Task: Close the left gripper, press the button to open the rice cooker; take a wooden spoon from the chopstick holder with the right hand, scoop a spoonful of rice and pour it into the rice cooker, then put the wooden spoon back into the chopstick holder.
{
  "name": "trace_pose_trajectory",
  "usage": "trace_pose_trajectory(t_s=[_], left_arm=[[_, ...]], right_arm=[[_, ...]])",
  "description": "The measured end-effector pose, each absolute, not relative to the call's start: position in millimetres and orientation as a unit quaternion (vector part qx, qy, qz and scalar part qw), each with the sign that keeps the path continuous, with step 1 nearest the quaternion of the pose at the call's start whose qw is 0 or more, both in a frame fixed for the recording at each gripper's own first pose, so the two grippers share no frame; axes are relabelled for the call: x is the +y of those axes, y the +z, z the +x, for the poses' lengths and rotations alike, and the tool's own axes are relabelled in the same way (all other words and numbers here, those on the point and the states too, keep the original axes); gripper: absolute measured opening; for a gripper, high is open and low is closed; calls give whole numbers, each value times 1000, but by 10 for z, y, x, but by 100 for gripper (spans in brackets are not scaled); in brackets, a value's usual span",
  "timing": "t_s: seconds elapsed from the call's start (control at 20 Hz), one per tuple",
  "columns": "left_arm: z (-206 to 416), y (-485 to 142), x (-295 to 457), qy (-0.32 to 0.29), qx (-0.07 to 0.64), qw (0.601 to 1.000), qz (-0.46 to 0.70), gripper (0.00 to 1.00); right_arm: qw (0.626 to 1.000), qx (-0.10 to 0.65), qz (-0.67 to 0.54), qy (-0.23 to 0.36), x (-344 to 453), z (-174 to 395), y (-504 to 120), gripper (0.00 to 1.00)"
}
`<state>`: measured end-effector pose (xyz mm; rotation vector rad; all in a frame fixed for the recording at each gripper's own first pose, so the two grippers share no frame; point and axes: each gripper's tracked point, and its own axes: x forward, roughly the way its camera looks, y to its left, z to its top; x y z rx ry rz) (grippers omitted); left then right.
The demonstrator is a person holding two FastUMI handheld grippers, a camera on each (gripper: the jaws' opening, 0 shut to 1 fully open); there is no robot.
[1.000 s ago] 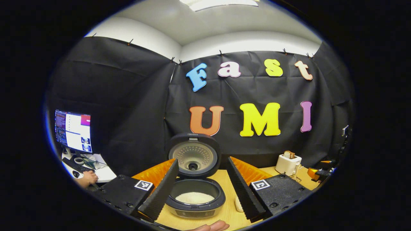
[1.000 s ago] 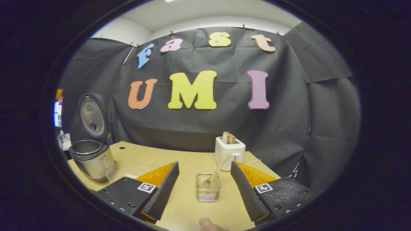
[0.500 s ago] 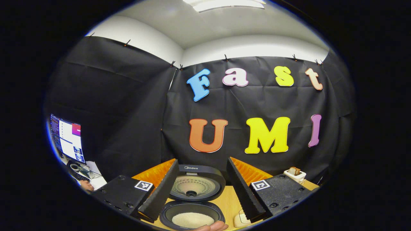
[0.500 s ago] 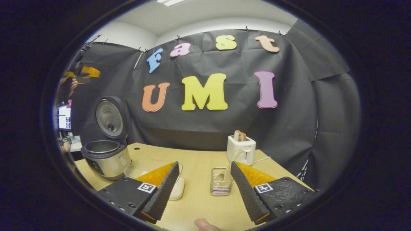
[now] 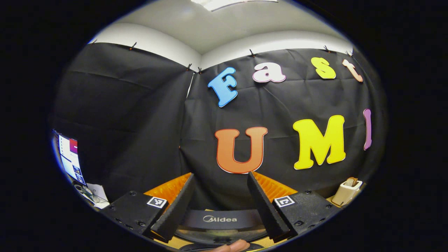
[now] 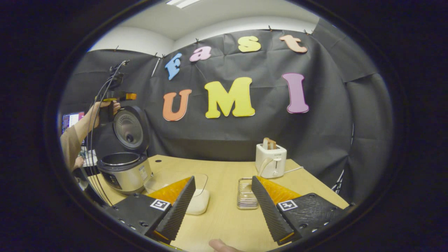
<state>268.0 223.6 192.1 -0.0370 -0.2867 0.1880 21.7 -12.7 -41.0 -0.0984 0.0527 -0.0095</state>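
Left gripper view: my left gripper [image 5: 219, 206] has its fingers spread wide, nothing between them. Just beyond the tips stands the dark raised lid [image 5: 218, 220] of the rice cooker, its top edge facing me. A white toaster [image 5: 344, 191] sits at the far right. I judge the gripper to be positioned above the upright lid.

Right gripper view: my right gripper [image 6: 222, 206] is likewise released and empty, over the light wooden bench [image 6: 224, 224]. The silver round rice cooker with the dark rim [image 6: 124, 171] stands at the bench's left, lid up, so I record the button step as done. A hand [image 6: 105, 108] holds the other gripper at the lid's top. Beside the cooker is a clear glass bowl holding white rice [image 6: 182, 189]. The small wire-mesh chopstick holder [image 6: 246, 197] stands near my right finger, before the toaster. A pale curved shape in front of the toaster may be the wooden spoon's handle; I cannot tell.

Assessment: whether rice has gone into the pot cannot be confirmed, as its inside is hidden here. With both grippers empty, I judge the run either before the spoon pick-up or at its end.
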Motion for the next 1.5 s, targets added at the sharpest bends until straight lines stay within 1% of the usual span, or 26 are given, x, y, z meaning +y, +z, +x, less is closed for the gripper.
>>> trace_pose_trajectory(t_s=[0.1, 0.2, 0.25, 0.4, 0.45, 0.55, 0.6, 0.65, 0.7, 0.75, 0.8, 0.85, 0.95, 1.0, 1.05, 1.1, 1.25, 1.3, 1.35, 1.5], left_arm=[[2781, 2042, 2306, 112, -162, 980, -9, 95], [2867, 2024, 2312, 113, -160, 981, -2, 95], [2894, 1983, 2300, 106, -154, 982, -7, 95], [2975, 1691, 2293, 95, -99, 990, -16, 94], [2947, 1739, 2294, 97, -102, 990, -22, 94], [2962, 1657, 2346, 99, -88, 991, -33, 94], [2967, 1646, 2330, 97, -81, 991, -36, 89], [2927, 1619, 2300, 94, -73, 992, -39, 95], [2878, 1605, 2297, 92, -71, 992, -38, 96], [2819, 1584, 2277, 90, -72, 993, -34, 100], [2773, 1566, 2269, 90, -72, 993, -29, 94], [2704, 1550, 2267, 90, -73, 993, -30, 94], [2574, 1489, 2223, 87, -68, 993, -30, 94], [2498, 1452, 2200, 86, -65, 994, -30, 93], [2415, 1410, 2174, 85, -63, 994, -29, 93], [2338, 1370, 2149, 84, -63, 994, -27, 93], [2091, 1222, 2089, 81, -66, 994, -25, 94], [1997, 1147, 2057, 80, -67, 994, -23, 93], [1903, 1079, 2028, 81, -73, 994, -22, 93], [1633, 870, 1941, 77, -98, 992, -6, 93]], right_arm=[[998, 32, -45, -6, -158, 246, -441, 95], [999, 36, -39, -6, -177, 265, -464, 95], [999, 37, -37, -6, -183, 274, -469, 95], [999, 42, -34, -2, -155, 294, -496, 94], [998, 44, -33, 1, -142, 285, -510, 93], [998, 46, -33, 4, -111, 257, -518, 93], [998, 44, -35, 5, -100, 250, -505, 93], [998, 41, -37, 6, -94, 235, -492, 93], [999, 38, -38, 6, -78, 221, -471, 92], [999, 35, -39, 8, -61, 204, -469, 92], [999, 33, -40, 10, -39, 184, -456, 93], [999, 32, -41, 12, -19, 173, -450, 92], [998, 29, -44, 16, 12, 149, -437, 93], [998, 27, -46, 17, 29, 141, -427, 92], [998, 26, -47, 18, 34, 133, -423, 94], [998, 25, -47, 19, 52, 127, -411, 92], [998, 22, -49, 19, 46, 99, -407, 92], [998, 22, -49, 19, 45, 100, -403, 93], [998, 23, -49, 18, 48, 99, -411, 92], [998, 23, -50, 20, 80, 96, -413, 94]])
